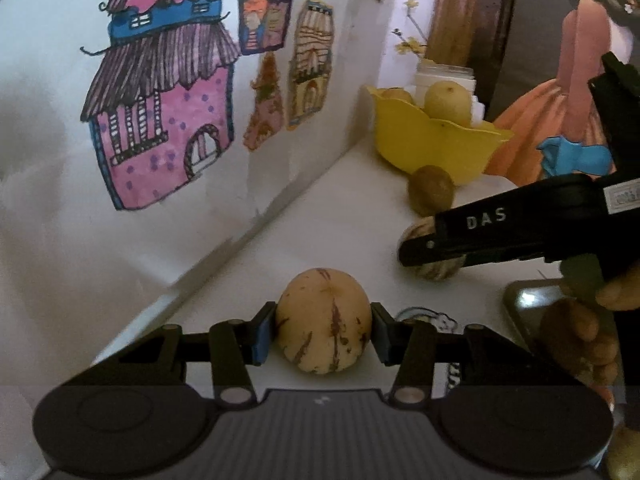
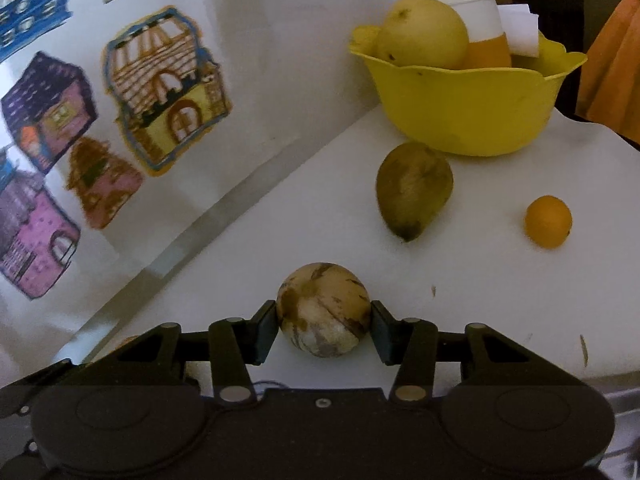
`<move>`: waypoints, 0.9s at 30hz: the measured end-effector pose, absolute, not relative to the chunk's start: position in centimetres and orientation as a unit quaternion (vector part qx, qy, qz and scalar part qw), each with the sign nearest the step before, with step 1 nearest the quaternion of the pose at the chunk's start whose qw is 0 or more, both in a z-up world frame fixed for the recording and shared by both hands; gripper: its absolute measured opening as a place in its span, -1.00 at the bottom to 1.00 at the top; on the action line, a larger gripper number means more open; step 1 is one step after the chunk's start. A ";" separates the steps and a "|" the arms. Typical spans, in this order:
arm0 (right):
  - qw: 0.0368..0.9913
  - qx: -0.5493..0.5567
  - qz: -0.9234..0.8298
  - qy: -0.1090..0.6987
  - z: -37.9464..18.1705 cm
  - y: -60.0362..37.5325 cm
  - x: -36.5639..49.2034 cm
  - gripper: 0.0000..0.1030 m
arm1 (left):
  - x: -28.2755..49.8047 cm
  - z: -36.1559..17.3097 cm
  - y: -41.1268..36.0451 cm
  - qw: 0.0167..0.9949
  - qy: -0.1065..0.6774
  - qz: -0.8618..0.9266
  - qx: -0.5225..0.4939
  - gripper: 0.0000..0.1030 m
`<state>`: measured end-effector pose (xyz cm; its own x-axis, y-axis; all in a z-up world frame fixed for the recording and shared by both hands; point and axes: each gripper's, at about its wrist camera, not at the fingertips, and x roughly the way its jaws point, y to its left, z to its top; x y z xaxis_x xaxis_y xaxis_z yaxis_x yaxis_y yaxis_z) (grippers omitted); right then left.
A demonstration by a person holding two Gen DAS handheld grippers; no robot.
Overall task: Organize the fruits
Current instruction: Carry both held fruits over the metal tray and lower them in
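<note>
A pale oval fruit with brown streaks (image 1: pixel 323 320) rests on the white table, and my left gripper (image 1: pixel 323 330) is shut on it, a pad against each side. My right gripper (image 2: pixel 324 322) is shut on a round fruit mottled cream and brown (image 2: pixel 322 308), which also sits on the table. In the left wrist view the right gripper (image 1: pixel 424 252) reaches in from the right over that mottled fruit (image 1: pixel 434 272). A yellow bowl (image 2: pixel 468 112) at the back holds a yellow round fruit (image 2: pixel 422 34). In front of it lie a green-brown pointed fruit (image 2: pixel 412 190) and a small orange (image 2: pixel 548 222).
A wall with paper house drawings (image 1: pixel 160 112) runs along the left of the table. A white cup with an orange band (image 2: pixel 476 20) stands in the bowl. A dark phone (image 1: pixel 528 308) lies by a person's hand (image 1: pixel 580 332) at the right.
</note>
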<state>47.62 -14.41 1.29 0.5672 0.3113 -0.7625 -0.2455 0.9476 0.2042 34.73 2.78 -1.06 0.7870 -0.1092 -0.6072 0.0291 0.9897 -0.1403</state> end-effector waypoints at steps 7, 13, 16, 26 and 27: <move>0.887 0.067 0.174 0.423 2.0 -15.4 45.3 -0.03 | 33.2 -0.7 2.5 0.946 0.312 -0.058 -0.068 0.02; 0.887 0.077 0.185 0.416 3.6 -16.4 43.2 -0.03 | 31.3 0.6 2.1 0.950 0.297 -0.067 -0.065 0.01; 0.890 0.081 0.187 0.408 5.1 -17.2 41.9 -0.03 | 30.3 1.5 1.7 0.952 0.290 -0.073 -0.064 0.01; 0.906 0.082 0.181 0.373 10.4 -21.3 36.0 -0.03 | 26.6 4.9 -1.3 0.956 0.269 -0.103 -0.058 0.01; 0.907 0.082 0.180 0.371 10.7 -21.8 35.4 -0.03 | 26.2 5.1 -1.6 0.956 0.268 -0.107 -0.058 0.01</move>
<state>35.37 -21.82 10.72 0.6597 0.3866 -0.6445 -0.2650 0.9221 0.2819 26.19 -1.65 5.15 0.8332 -0.2348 -0.5007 0.1727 0.9706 -0.1679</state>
